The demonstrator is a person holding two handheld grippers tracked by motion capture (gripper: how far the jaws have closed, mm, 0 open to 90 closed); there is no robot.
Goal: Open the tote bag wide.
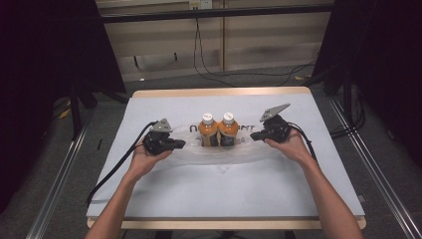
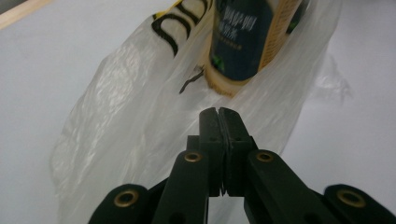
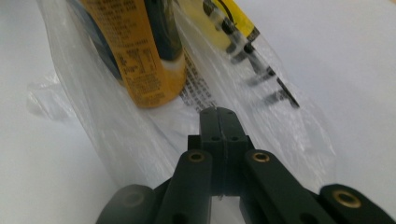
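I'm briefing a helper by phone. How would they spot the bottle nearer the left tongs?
On the white table cover, a clear plastic bag lies mid-table with two orange bottles standing on it. Yours is the left bottle, white-capped, dark-labelled, nearest the left tongs.

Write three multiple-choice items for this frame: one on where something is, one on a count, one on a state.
1. Where do the bottles stand?
A. on the clear plastic bag at mid-table
B. at the table's near edge
C. on the floor

2. How many bottles are there?
A. one
B. two
C. four

3. How do the jaws of the left gripper and the right gripper stand?
A. both wide open
B. left open, right closed
C. both closed

Answers:
1. A, since the high view shows them upright on the bag in the middle of the white table.
2. B, since two white caps sit side by side between the grippers.
3. C, since each gripper view shows its two black jaws pressed together at the bag's edge; whether film is pinched cannot be told.
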